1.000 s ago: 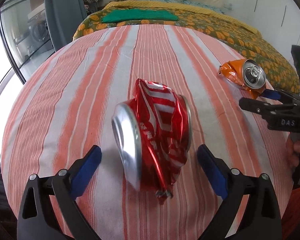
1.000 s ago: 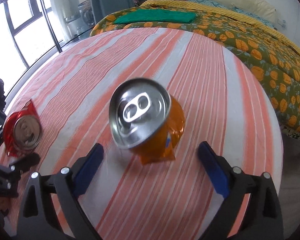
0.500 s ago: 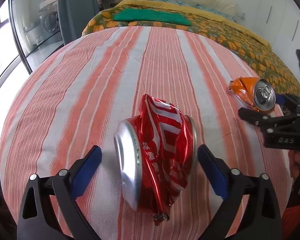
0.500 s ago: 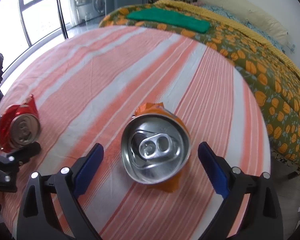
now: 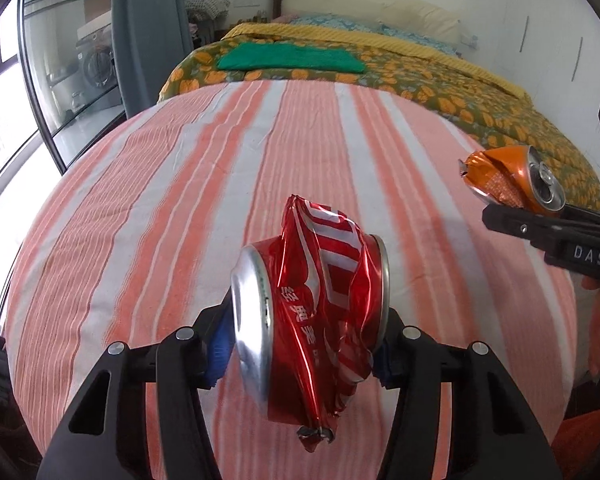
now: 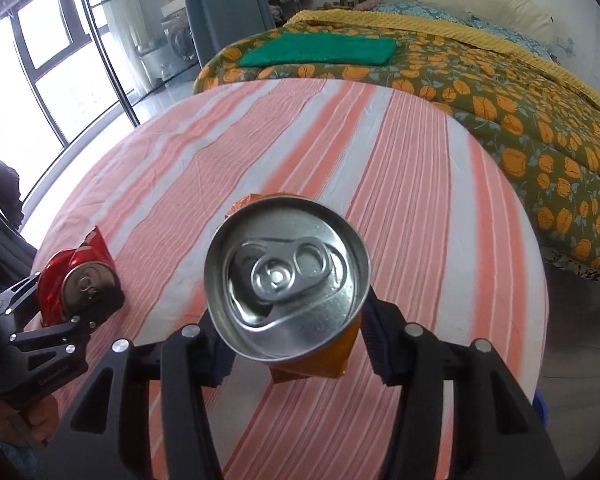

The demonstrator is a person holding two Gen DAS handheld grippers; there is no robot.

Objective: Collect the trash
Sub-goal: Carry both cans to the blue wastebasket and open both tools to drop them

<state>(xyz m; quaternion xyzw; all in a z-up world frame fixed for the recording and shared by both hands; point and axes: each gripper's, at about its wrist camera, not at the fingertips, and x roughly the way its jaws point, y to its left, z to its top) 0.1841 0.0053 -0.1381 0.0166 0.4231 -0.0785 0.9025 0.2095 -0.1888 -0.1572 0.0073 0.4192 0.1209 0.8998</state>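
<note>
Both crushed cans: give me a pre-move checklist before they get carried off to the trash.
1. Left gripper pads pressed on the red can: ok; jaws just closed.
2. Right gripper pads pressed on the orange can: ok; jaws just closed.
3. Both cans apart from each other: ok.
4. Cans lifted clear of the striped cloth: cannot tell.
5. Trash bin in sight: not ok.

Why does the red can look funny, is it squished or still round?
Squished. The red can has a crumpled, creased side and a torn bottom edge, and it lies sideways between the left gripper's fingers.
</note>
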